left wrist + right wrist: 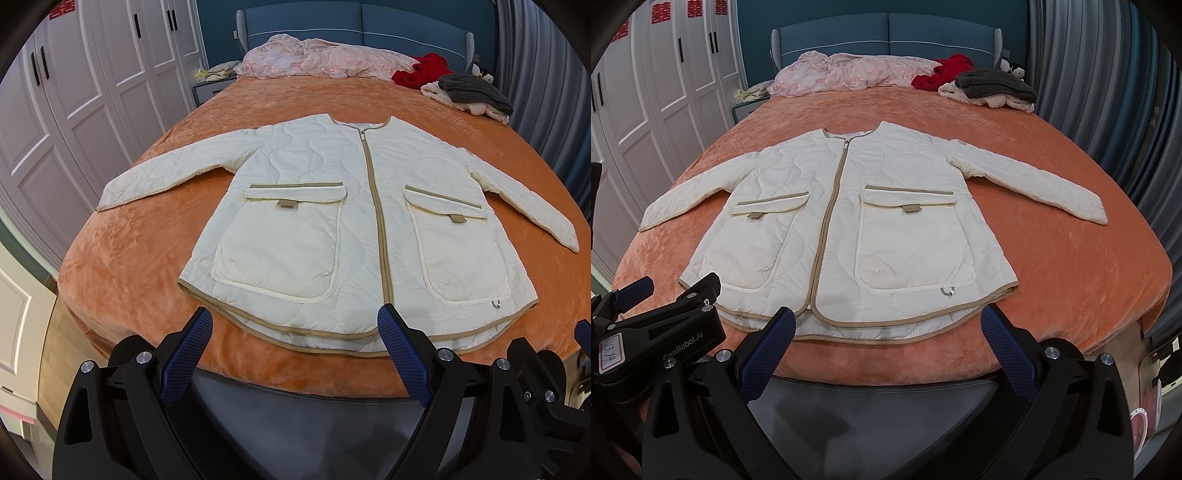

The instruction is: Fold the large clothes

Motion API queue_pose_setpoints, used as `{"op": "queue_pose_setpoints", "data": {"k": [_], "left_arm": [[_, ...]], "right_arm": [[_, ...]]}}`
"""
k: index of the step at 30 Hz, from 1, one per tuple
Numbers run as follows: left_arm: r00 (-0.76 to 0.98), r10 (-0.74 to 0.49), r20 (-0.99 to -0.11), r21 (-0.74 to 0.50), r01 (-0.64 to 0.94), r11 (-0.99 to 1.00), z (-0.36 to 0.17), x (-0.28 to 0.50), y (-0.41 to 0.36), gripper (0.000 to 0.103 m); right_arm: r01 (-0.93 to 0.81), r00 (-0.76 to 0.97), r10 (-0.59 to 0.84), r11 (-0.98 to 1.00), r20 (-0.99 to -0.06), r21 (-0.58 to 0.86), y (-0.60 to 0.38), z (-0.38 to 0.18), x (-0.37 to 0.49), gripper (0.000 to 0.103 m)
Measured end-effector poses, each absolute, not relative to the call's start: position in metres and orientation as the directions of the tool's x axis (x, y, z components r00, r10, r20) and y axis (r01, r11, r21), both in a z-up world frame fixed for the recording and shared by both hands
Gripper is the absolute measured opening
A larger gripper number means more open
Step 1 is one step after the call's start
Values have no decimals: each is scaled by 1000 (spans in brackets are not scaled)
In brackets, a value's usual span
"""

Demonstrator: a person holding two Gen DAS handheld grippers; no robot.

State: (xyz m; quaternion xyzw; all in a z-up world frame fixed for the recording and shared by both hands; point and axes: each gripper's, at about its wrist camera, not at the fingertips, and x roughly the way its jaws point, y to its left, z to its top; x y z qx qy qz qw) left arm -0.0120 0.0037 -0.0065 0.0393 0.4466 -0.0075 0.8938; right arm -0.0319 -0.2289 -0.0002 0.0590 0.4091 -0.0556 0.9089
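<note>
Left gripper [295,328]: level at the bed's foot edge, fingers spread wide, gripping nothing, just short of the hem.
Right gripper [890,326]: beside it, same pose, fingers spread, nothing held.
Jacket [354,221]: cream quilted, zipped, flat front-up on the orange bedspread [122,266], hem toward the foot edge, sleeves spread toward both side edges.
Clothes pile [993,90]: far right corner, near the headboard.
</note>
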Motion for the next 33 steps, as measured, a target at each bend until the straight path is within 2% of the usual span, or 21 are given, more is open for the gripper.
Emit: {"op": "queue_pose_setpoints", "data": {"k": [25,33], "left_arm": [[581,23,-813,61,45,997,-14,-8,13,88],[564,57,-824,93,36,995,-26,23,10,88]], "right_arm": [[138,656,-36,988,-754,73,-233,-10,-27,98],[280,655,-66,947,-753,160,-313,-28,12,98]]}}
